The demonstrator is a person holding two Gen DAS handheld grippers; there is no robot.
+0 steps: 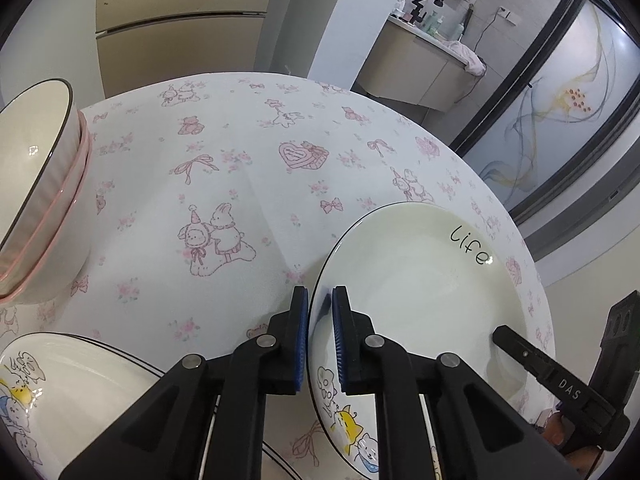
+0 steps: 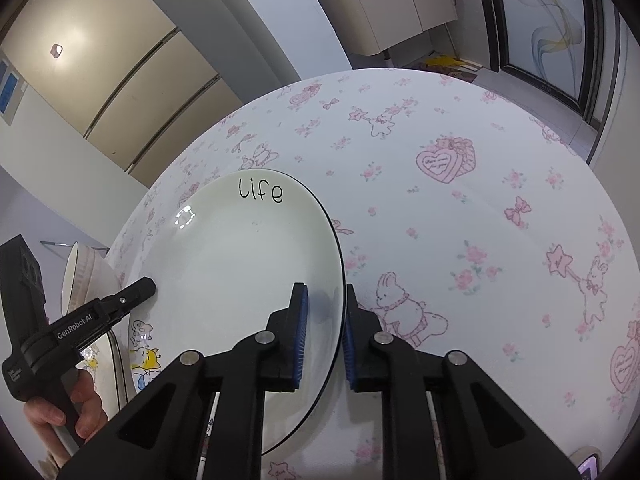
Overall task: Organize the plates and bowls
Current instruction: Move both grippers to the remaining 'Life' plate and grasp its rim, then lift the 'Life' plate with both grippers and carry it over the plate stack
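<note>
A white plate (image 1: 420, 280) with a thin black rim, the word "life" and cat drawings sits at the near right of the round table. My left gripper (image 1: 320, 292) is shut on its left rim, blue pads on either side of the edge. In the right wrist view my right gripper (image 2: 325, 292) is shut on the same plate (image 2: 248, 260) at its right rim. Each view also shows the other gripper at the plate's far side: the right gripper (image 1: 500, 336), the left gripper (image 2: 149, 283). Two stacked bowls (image 1: 36, 184) stand at the left, and another cat plate (image 1: 80, 392) lies near them.
A white tablecloth (image 1: 248, 152) with pink bows and bears covers the table, which drops off beyond the held plate. A hand (image 2: 60, 412) grips the left tool's handle. A phone corner (image 2: 586, 468) shows at the table's near right. Cabinets and a glass door stand behind.
</note>
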